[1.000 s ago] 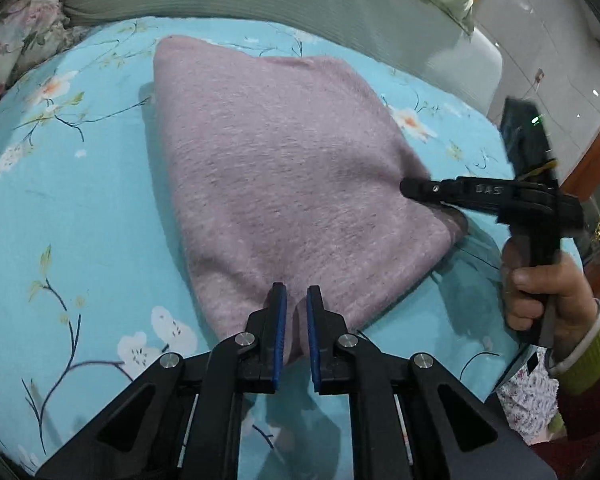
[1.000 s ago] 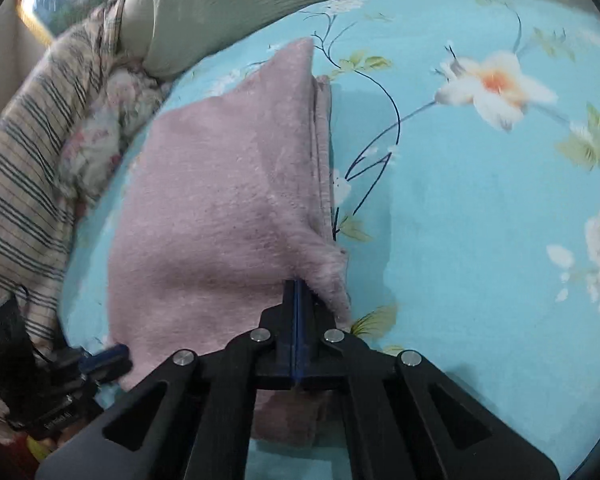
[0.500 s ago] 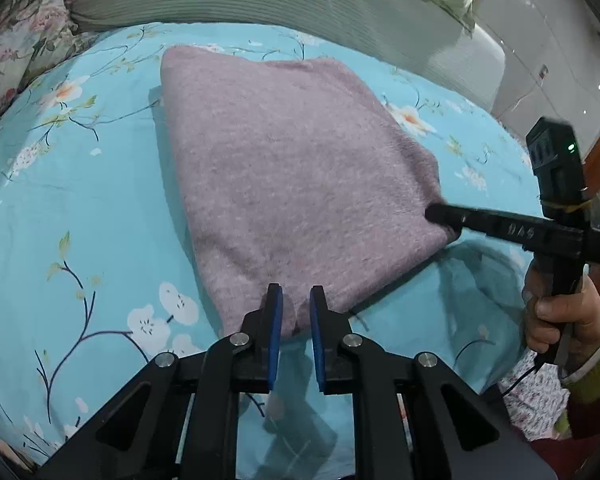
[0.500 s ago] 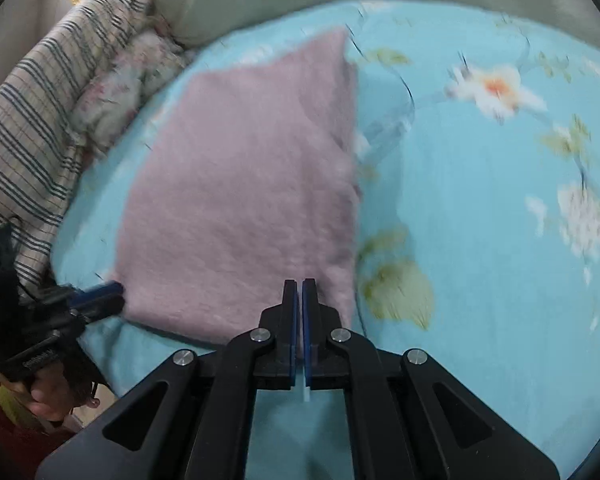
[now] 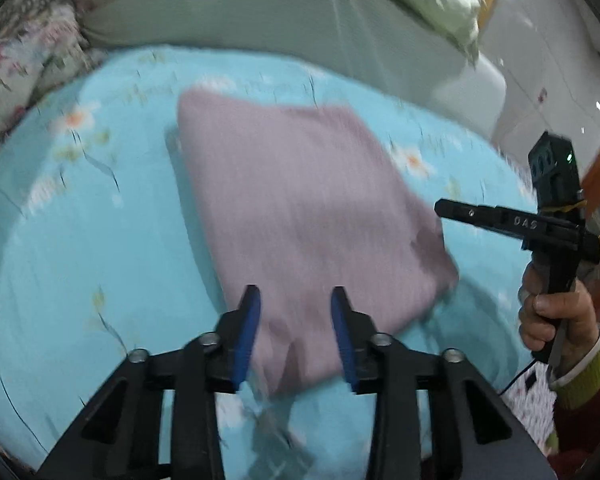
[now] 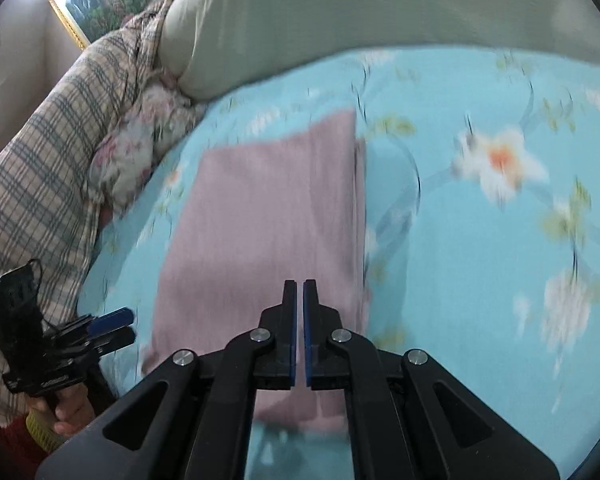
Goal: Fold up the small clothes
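A folded mauve knit garment (image 5: 300,208) (image 6: 268,220) lies flat on the turquoise flowered bedsheet (image 5: 80,240) (image 6: 480,280). My left gripper (image 5: 295,296) hovers over the garment's near corner. Its jaws are opening, and the blue pads (image 5: 246,332) stand apart from the cloth below. My right gripper (image 6: 299,286) is shut with nothing between its fingers, above the garment's near right corner. Each view shows the other gripper: the right gripper (image 5: 452,210) in a hand beside the garment's right corner, the left gripper (image 6: 112,322) at its left corner.
A grey-green bolster (image 5: 260,12) (image 6: 340,20) runs along the far side of the bed. A flowered pillow (image 6: 140,140) and a plaid blanket (image 6: 40,168) lie at the left. A hand with a yellow-green cuff (image 5: 556,320) holds the right gripper.
Both grippers have risen and drawn back from the garment's near edge. The left jaws have spread and let go of the corner. The right gripper let go of its corner and stays shut.
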Demonstrator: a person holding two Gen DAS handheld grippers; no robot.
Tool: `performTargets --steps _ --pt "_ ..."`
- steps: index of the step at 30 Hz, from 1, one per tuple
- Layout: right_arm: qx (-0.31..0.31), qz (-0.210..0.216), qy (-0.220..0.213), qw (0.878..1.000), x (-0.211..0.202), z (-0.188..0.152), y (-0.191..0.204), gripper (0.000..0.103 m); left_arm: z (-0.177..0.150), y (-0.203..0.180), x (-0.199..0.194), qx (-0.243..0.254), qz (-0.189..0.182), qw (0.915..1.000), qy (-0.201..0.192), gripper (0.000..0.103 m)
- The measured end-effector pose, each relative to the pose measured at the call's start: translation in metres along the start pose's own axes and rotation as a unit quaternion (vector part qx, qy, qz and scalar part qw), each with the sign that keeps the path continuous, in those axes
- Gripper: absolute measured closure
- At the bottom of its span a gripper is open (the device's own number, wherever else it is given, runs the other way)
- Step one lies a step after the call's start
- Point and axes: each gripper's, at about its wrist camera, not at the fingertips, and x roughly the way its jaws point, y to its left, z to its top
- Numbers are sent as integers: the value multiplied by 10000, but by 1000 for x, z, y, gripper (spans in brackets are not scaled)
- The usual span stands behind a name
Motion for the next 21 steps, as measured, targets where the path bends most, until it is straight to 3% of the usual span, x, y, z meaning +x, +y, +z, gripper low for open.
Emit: performTargets --steps 4,9,13,18,20,21 --pt "152 -10 -6 9999 33 40 -9 99 31 7 9 -56 276 9994 -203 64" --pt "444 -125 134 9988 78 73 -31 99 54 22 32 -209 452 9987 -134 64" --pt "668 -71 279 9974 101 82 -48 99 64 31 46 -325 556 9979 -99 64" --pt "782 76 117 9968 97 82 -56 97 73 40 58 -463 617 9970 -71 63" --pt "849 104 73 9963 96 82 -60 76 74 42 62 -477 621 9969 -62 62" --pt "843 43 59 9964 97 82 -61 46 75 43 64 -483 630 9968 -44 62"
